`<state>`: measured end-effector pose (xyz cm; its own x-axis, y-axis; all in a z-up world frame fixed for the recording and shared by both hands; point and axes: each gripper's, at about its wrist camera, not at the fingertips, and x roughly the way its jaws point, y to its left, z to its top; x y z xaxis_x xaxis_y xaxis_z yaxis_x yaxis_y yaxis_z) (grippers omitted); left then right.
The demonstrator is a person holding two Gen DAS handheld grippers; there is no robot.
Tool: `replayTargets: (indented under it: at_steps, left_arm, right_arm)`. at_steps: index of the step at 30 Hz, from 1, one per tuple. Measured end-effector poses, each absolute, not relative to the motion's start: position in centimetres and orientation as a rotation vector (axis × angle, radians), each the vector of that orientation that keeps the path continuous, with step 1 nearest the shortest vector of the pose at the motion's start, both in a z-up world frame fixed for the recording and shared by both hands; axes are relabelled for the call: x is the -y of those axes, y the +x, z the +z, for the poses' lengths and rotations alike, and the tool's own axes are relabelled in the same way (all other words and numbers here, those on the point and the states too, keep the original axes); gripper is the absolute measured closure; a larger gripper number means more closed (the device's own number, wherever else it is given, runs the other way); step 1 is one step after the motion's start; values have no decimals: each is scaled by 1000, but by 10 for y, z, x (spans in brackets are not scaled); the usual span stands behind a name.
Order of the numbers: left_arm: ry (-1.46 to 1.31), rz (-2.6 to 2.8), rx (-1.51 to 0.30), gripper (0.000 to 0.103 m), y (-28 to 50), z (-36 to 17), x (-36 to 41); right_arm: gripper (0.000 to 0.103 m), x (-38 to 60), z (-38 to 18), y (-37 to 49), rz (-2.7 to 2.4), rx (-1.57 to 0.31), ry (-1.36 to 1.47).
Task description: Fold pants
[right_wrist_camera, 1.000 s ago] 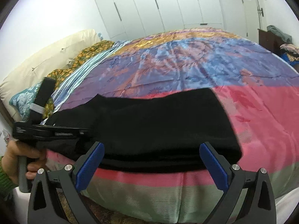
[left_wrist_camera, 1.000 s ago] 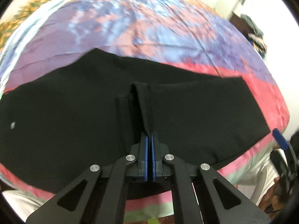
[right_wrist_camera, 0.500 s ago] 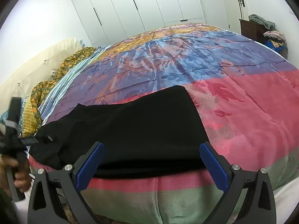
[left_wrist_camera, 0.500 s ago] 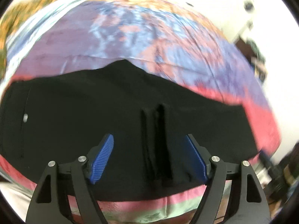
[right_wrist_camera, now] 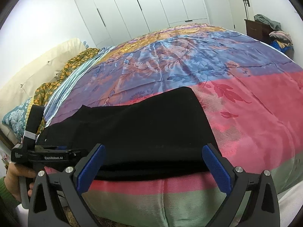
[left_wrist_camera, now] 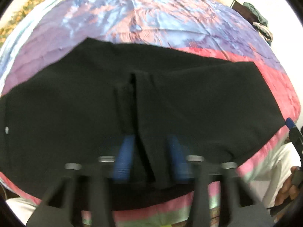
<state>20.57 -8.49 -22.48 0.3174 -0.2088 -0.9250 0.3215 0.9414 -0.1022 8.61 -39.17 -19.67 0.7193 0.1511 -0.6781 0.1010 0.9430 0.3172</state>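
1. Where the bed's near edge curves away, the black pants (right_wrist_camera: 136,130) lie flat across the pink and purple bands of the bedspread (right_wrist_camera: 246,113), their long side running along that edge.
2. The left gripper (left_wrist_camera: 149,157) points steeply down at the middle of the pants, where a raised ridge of black cloth stands up between its two blue pads (left_wrist_camera: 124,157).
3. Its jaws have just been closing around that ridge. The picture is blurred there, and a gap shows between each pad and the fold, so they do not yet pinch it.
4. In the right wrist view the same gripper shows side-on at the left, over the left end of the pants, held by a hand (right_wrist_camera: 16,177) in a green sleeve (right_wrist_camera: 5,193).
5. The right gripper (right_wrist_camera: 154,168) hangs at the near edge of the bed with its jaws spread wide. The right part of the pants lies beyond them, and nothing is between the pads.
6. A small pale dot (left_wrist_camera: 7,130) sits on the cloth at the far left of the left wrist view.
7. White cupboard doors (right_wrist_camera: 144,5) stand behind the bed, with pillows (right_wrist_camera: 37,64) along its left side and a dark cabinet (right_wrist_camera: 255,28) piled with clothes at the right.
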Motion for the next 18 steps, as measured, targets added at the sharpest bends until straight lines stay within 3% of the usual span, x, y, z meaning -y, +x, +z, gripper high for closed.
replayTargets:
  at_steps: [2,6,9,12,17,18]
  left_arm:
    - [58,-352,-1177,93,212,-218,78]
    - [62,-386,-1048,94,216,-196,81]
    - [124,-391,-1115,92,225,-214,85]
    - [101,-369,-1128,88,219,-229,77]
    - [25,-348,-1164,76,224,-234,68]
    - [22,-346,-1167,75,223,-234,68]
  right_arm:
    - [2,393,-196,87,24,-778,351]
    - [2,408,-168,97,25,-714,357]
    - [2,424,-151,125,26,-706,299]
    - [2,430,-161,163,65,-823,236]
    - [3,406,-252,192,121,-1207,8]
    - [3,407,-253,190,121,-1200,12]
